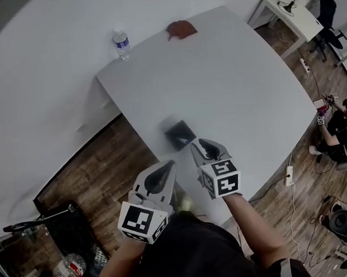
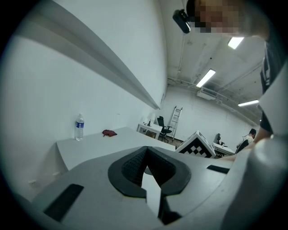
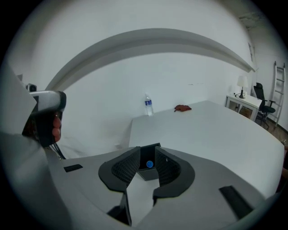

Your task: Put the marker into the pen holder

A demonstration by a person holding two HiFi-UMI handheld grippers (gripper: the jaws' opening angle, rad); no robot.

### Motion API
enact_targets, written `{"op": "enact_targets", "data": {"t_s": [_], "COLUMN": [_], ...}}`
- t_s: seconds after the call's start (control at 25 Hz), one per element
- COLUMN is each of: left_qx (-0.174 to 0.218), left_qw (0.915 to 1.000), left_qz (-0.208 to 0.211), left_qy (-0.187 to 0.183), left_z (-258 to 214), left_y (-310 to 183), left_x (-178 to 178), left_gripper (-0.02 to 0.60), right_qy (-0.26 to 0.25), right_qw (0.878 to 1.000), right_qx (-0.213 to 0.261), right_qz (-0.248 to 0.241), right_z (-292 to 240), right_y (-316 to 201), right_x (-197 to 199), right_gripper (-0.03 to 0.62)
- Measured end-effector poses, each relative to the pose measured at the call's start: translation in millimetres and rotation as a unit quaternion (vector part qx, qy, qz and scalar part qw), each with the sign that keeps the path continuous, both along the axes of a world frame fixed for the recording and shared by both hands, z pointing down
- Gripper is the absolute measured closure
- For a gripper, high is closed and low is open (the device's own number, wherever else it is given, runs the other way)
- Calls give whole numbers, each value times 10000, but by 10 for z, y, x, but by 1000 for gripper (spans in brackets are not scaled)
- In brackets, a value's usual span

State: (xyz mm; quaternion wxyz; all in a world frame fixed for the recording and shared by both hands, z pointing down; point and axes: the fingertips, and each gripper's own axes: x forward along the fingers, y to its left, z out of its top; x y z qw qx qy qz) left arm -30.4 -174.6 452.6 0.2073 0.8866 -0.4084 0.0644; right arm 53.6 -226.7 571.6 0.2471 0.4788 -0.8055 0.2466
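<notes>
A black square pen holder [image 1: 179,134] stands on the white table [image 1: 235,81] near its front-left edge, blurred in the head view. In the right gripper view the pen holder [image 3: 145,172] shows between the jaws, with the blue end of a marker [image 3: 149,164] inside it. My right gripper [image 1: 202,144] [image 3: 147,157] is open and empty, just short of the holder. My left gripper [image 1: 163,171] [image 2: 146,152] hangs left of it off the table's edge; its fingertips meet and nothing is between them.
A water bottle [image 1: 122,44] and a reddish cloth [image 1: 181,29] lie at the table's far edge. Wood floor lies left and right of the table. A person [image 1: 341,127] sits on the floor at right, near a power strip [image 1: 288,175]. A desk [image 1: 289,11] stands beyond.
</notes>
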Motion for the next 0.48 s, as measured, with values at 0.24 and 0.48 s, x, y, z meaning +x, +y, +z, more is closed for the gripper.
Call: {"op": "enact_targets", "data": {"t_s": [0.24, 0.48], "left_qx": [136, 471], "left_qw": [9998, 9988], "left_qz": [92, 128], "left_qy": [60, 17], "left_z": [-159, -438], "left_y": [113, 231], "left_x": [188, 316], "left_gripper": [577, 577], "right_qy": [-381, -1018], "right_qw": [9979, 9877], "right_qx": [502, 1126], "right_qz": [-135, -388], "right_z": [-536, -1224], "right_y": [153, 415], "right_x": [57, 25], "right_gripper": [517, 560]}}
